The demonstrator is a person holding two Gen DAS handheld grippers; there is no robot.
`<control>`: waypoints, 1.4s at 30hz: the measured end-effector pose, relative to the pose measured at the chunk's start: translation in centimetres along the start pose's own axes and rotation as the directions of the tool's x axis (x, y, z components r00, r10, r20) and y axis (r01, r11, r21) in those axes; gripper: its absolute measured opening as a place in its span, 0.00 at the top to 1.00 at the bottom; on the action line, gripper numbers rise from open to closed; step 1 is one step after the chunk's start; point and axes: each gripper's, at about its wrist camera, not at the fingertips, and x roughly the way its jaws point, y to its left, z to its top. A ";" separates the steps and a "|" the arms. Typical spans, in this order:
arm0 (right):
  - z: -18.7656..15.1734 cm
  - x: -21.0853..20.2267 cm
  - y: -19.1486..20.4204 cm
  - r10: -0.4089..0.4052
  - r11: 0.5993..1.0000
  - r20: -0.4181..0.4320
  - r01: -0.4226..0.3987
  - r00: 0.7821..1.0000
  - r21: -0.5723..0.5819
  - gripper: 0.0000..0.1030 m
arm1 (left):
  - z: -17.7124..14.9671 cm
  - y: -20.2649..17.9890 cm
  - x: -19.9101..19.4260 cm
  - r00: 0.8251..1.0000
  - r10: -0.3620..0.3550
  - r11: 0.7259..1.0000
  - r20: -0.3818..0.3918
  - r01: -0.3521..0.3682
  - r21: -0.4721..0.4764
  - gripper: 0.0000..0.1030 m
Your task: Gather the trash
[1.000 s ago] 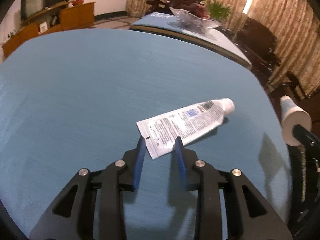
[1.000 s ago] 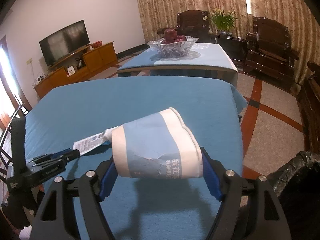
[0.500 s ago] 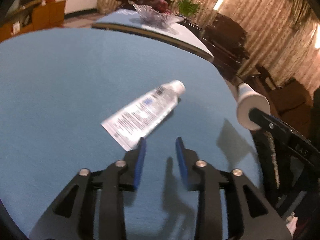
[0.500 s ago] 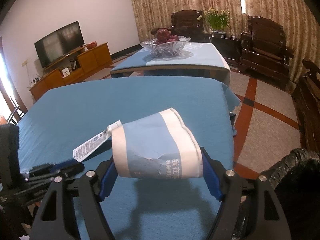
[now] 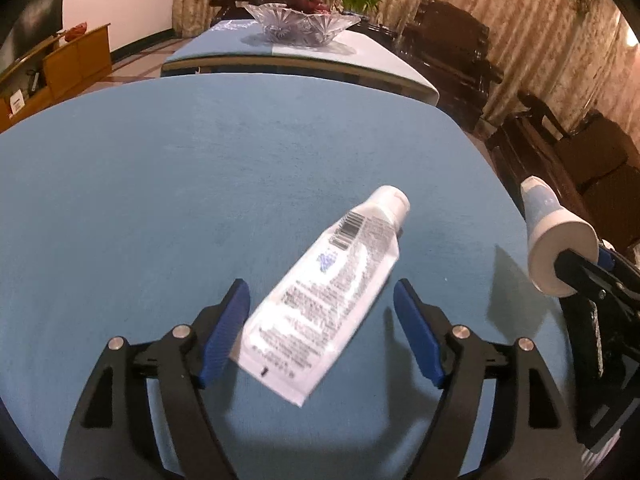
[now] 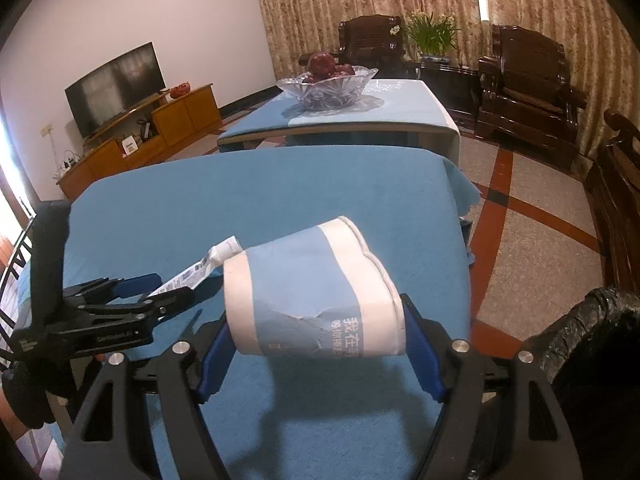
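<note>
Your left tongs (image 5: 322,312) are opening over the blue worktop (image 5: 168,184), and the white tube (image 5: 332,300) lies flat on the cloth between the two blue pads, its crimped end nearest you and its cap pointing away toward the far right; neither pad touches it, with a gap of blue cloth showing on each side. From your right wrist camera the same tube (image 6: 200,270) peeks out behind the paper cup, with the left tongs (image 6: 160,294) reaching in from the left edge around it. Your right tongs (image 6: 316,340) are clamped on the blue and white paper cup (image 6: 308,292), which lies on its side across the pads with its rim toward the right, dented where the pads squeeze it; in the left wrist view the cup (image 5: 554,240) shows at the right edge, above the worktop's right side. A black trash bag (image 6: 592,336) sits low at the right, off the worktop's edge, near the right tongs. Farther back stands a second table carrying a glass fruit bowl (image 6: 328,86)
</note>
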 end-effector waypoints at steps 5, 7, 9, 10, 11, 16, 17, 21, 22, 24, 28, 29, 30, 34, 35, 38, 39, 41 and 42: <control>-0.2 0.1 -0.1 -0.004 1.000 -0.004 0.004 1.000 0.001 0.28 | 0.4 -0.2 0.7 1.000 -0.014 0.999 -0.021 0.015 0.045 0.20; -0.2 0.1 -0.1 -0.005 1.000 -0.005 0.005 1.000 0.005 0.28 | 0.5 -0.3 0.7 1.000 0.007 0.999 -0.018 -0.006 0.048 0.32; -0.1 0.1 -0.1 -0.005 1.000 -0.005 0.005 1.000 0.007 0.28 | 0.5 -0.2 0.4 1.000 0.004 0.999 -0.009 -0.004 0.035 0.49; -0.1 0.0 -0.1 -0.004 1.000 -0.004 0.004 1.000 0.007 0.28 | 0.4 -0.1 0.2 1.000 -0.008 1.000 -0.007 0.008 0.020 0.51; -0.1 0.1 -0.1 -0.004 1.000 -0.004 0.004 1.000 0.005 0.28 | 0.3 0.0 -0.2 1.000 -0.029 1.000 0.002 0.029 0.001 0.68; -0.1 -0.3 0.1 0.001 1.000 0.003 -0.001 1.000 0.003 0.28 | -0.7 -1.6 -1.1 0.999 -0.033 0.999 0.005 0.033 -0.026 1.00; -0.1 -0.4 0.1 0.003 1.000 0.004 -0.003 1.000 0.001 0.28 | -1.1 -1.6 -1.2 1.000 -0.021 0.999 0.005 0.022 -0.044 1.00; -0.2 -0.8 0.3 0.006 1.000 0.009 -0.006 1.000 -0.007 0.28 | -1.8 -0.9 -1.6 1.000 0.016 0.996 0.019 -0.014 -0.090 1.00; -0.2 -0.8 0.3 0.007 1.000 0.009 -0.006 1.000 -0.006 0.28 | -1.8 -0.9 -1.6 1.000 0.004 0.996 0.016 -0.003 -0.090 1.00; -0.2 -0.8 0.2 0.005 1.000 0.007 -0.005 1.000 -0.003 0.28 | -1.6 -1.1 -1.6 1.000 0.005 0.998 0.011 -0.004 -0.068 0.94; -0.2 -0.8 0.2 0.006 1.000 0.006 -0.006 1.000 0.005 0.28 | -1.2 -1.7 -1.1 0.999 0.043 0.999 0.012 -0.043 -0.018 0.46; -0.1 -0.8 0.1 0.006 1.000 0.006 -0.006 1.000 0.007 0.28 | -1.2 -1.8 -0.9 0.999 0.051 0.999 0.007 -0.051 -0.006 0.46; -0.1 -0.8 0.1 0.006 1.000 0.005 -0.006 1.000 0.009 0.28 | -1.0 -1.9 -0.6 0.998 0.063 0.998 0.001 -0.063 0.010 0.44; 0.1 -0.5 -0.1 0.005 1.000 0.002 -0.005 1.000 0.013 0.28 | -0.3 -2.0 0.6 0.990 0.141 0.987 -0.007 -0.140 0.073 0.34; 0.1 -0.3 -0.1 0.005 1.000 0.000 -0.005 1.000 0.014 0.28 | -0.2 -1.8 0.9 0.989 0.145 0.987 -0.014 -0.144 0.074 0.33; 0.0 -0.1 0.0 0.006 1.000 -0.003 -0.006 1.000 0.012 0.28 | 0.2 -1.7 1.3 0.986 0.165 0.981 0.003 -0.164 0.100 0.30; 0.0 0.0 0.0 0.007 1.000 -0.006 -0.006 1.000 0.013 0.28 | 0.3 -1.6 1.4 0.987 0.161 0.982 0.006 -0.161 0.102 0.31; 0.1 0.2 0.0 0.007 1.000 -0.008 -0.006 1.000 0.013 0.28 | 0.6 -1.3 1.4 0.988 0.157 0.984 0.013 -0.157 0.083 0.37; 0.1 0.2 0.0 0.007 1.000 -0.007 -0.006 1.000 0.013 0.28 | 0.7 -1.1 1.4 0.987 0.158 0.985 0.017 -0.159 0.072 0.45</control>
